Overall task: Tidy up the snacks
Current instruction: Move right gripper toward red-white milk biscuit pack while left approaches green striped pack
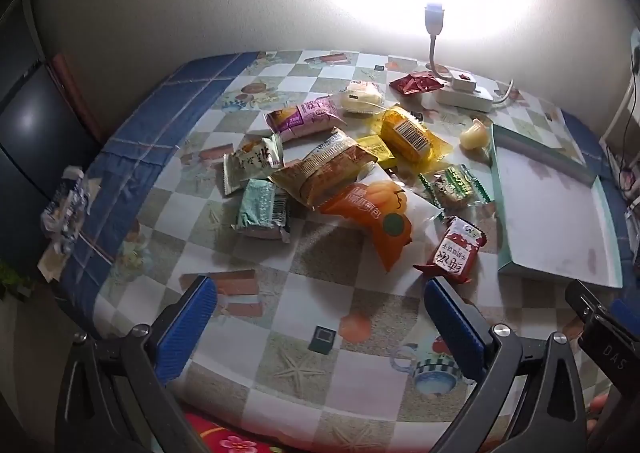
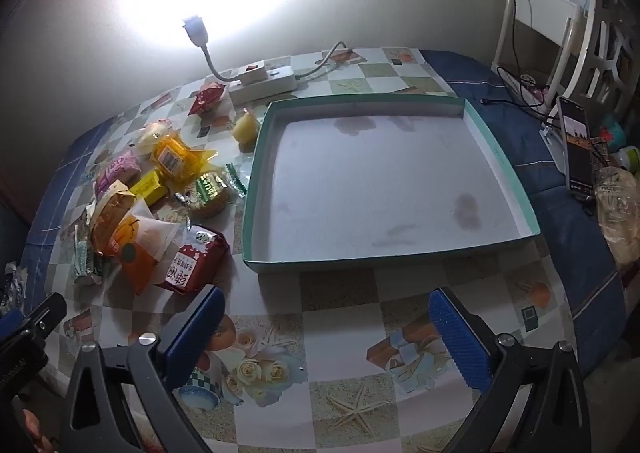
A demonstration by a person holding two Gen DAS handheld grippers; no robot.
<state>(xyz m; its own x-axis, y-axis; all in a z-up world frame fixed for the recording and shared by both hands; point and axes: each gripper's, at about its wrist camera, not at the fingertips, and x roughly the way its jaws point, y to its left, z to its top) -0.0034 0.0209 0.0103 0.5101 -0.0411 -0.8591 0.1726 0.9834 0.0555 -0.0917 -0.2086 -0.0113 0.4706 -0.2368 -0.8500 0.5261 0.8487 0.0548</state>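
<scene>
Left wrist view: left gripper (image 1: 320, 327) fingers spread wide, nothing between them; they hang over bare checked tabletop (image 1: 360, 381), near edge of the snack pile.
Right wrist view: right gripper (image 2: 326, 333) fingers likewise wide apart and empty, over tabletop just in front of the box's near wall.
Snack pile: loose wrapped snacks heaped on tabletop left of the box, several overlapping.
Orange packet (image 1: 376, 221): front of pile, lying flat, corner over a brown bread packet (image 1: 328, 169).
Red packet (image 1: 456, 249): nearest the box, just beside its near left corner; not touching it as far as can be seen.
Green packet (image 1: 262, 209): left side of pile, beside a pale striped packet (image 1: 254, 161).
Yellow packet (image 1: 408, 135): rear of pile, barcode up; purple packet (image 1: 308, 117) to its left.
Green-and-white biscuit packet (image 1: 454, 185): between yellow packet and box.
Jelly cup (image 1: 474, 137): at box's far left corner.
Box (image 2: 516, 185): shallow, teal-rimmed, white floor with grey stains; no snacks inside.
Power strip (image 2: 266, 87): behind box, against wall; gooseneck lamp (image 2: 196, 27) plugged in, lit, glare on wall.
Dark red packet (image 2: 208, 97): apart from pile, beside power strip.
Phone (image 2: 576, 149): propped at right, off the checked cloth.
</scene>
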